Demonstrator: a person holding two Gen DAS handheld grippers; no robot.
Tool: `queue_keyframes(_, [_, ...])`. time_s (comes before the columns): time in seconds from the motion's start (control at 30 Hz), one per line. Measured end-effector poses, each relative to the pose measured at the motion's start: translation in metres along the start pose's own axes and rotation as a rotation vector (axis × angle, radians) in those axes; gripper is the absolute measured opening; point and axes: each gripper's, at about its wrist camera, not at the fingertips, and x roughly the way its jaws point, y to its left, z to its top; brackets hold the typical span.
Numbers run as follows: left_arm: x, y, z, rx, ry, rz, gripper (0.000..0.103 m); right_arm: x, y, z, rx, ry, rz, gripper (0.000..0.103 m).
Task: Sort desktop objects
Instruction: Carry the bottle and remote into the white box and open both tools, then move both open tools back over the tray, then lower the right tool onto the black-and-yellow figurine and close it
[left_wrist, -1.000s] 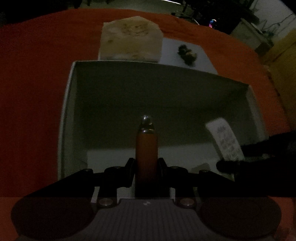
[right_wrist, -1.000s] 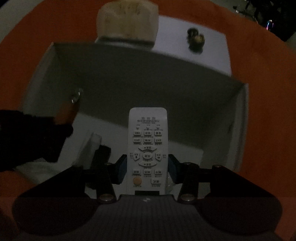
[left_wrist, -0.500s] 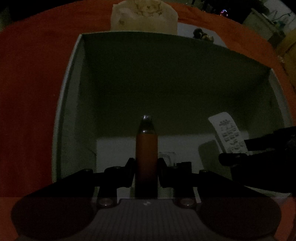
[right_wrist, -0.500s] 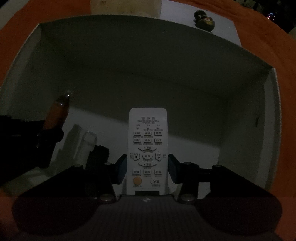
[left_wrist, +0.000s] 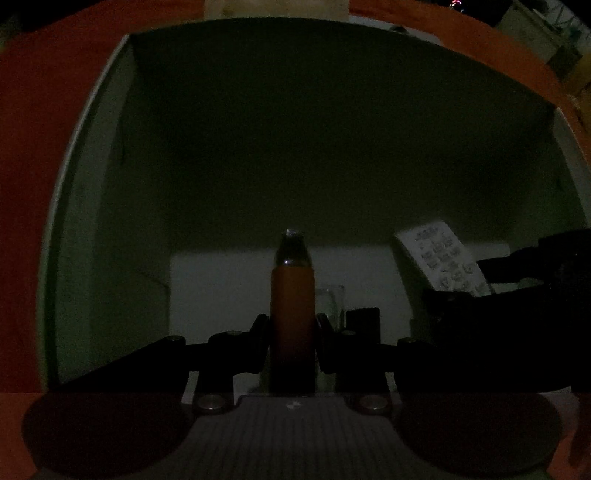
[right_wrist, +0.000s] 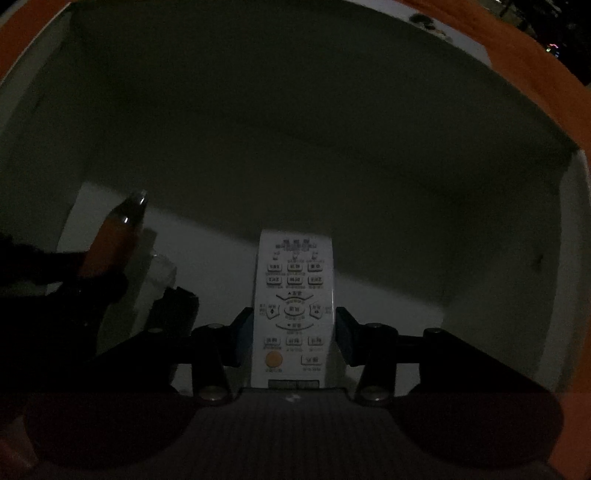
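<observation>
My left gripper (left_wrist: 292, 328) is shut on an orange bottle (left_wrist: 292, 306) with a dark neck and holds it inside a white cardboard box (left_wrist: 110, 192). My right gripper (right_wrist: 294, 328) is shut on a white remote control (right_wrist: 294, 295) and holds it inside the same box (right_wrist: 517, 240). The remote also shows in the left wrist view (left_wrist: 441, 258), at the right. The bottle shows in the right wrist view (right_wrist: 114, 236), at the left. Both objects hang low, near the box floor.
A clear plastic object (right_wrist: 157, 280) and a black block (right_wrist: 177, 306) lie on the box floor between the grippers. The box stands on an orange tablecloth (left_wrist: 37, 147). A pale object (left_wrist: 277, 7) and a small dark thing (right_wrist: 428, 22) lie beyond the far wall.
Both grippers have moved forward and down into the box, each still holding its object. The box walls now fill both views.
</observation>
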Motion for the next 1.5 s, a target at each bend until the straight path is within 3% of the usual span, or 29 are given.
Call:
queue_keyframes(0.17, [-0.007, 0.001, -0.003, 0.005, -0.023, 0.006, 0.026, 0.002, -0.005, 0.004, 0.027, 0.027, 0.021, 0.049])
queue_keyframes(0.2, [-0.008, 0.002, -0.004, 0.006, -0.028, 0.007, 0.029, 0.001, -0.007, 0.004, 0.037, 0.031, 0.026, 0.050])
queue_keyframes(0.27, [-0.011, 0.002, -0.005, 0.009, -0.037, 0.009, 0.049, -0.004, -0.010, 0.005, 0.044, 0.031, 0.038, 0.051])
queue_keyframes(0.3, [-0.013, 0.003, -0.005, 0.002, -0.044, 0.008, 0.050, -0.008, -0.012, 0.005, 0.045, 0.030, 0.044, 0.051])
queue_keyframes(0.7, [-0.065, -0.004, 0.023, -0.043, -0.107, -0.107, 0.050, -0.074, -0.064, 0.016, 0.152, -0.019, 0.152, 0.056])
queue_keyframes(0.8, [-0.079, -0.005, 0.033, -0.045, -0.149, -0.123, 0.050, -0.108, -0.068, 0.028, 0.158, -0.050, 0.167, 0.057])
queue_keyframes(1.0, [-0.100, -0.013, 0.071, -0.056, -0.176, -0.175, 0.051, -0.165, -0.081, 0.063, 0.148, -0.117, 0.239, 0.061])
queue_keyframes(1.1, [-0.104, -0.019, 0.097, -0.055, -0.198, -0.198, 0.051, -0.180, -0.095, 0.081, 0.171, -0.179, 0.233, 0.066])
queue_keyframes(1.2, [-0.105, -0.018, 0.125, -0.072, -0.233, -0.189, 0.061, -0.191, -0.116, 0.095, 0.227, -0.227, 0.225, 0.066])
queue_keyframes(1.33, [-0.103, -0.010, 0.159, -0.066, -0.283, -0.158, 0.062, -0.190, -0.147, 0.121, 0.260, -0.271, 0.200, 0.066])
queue_keyframes(1.5, [-0.079, 0.005, 0.186, -0.116, -0.261, -0.154, 0.062, -0.154, -0.173, 0.159, 0.243, -0.251, 0.152, 0.066])
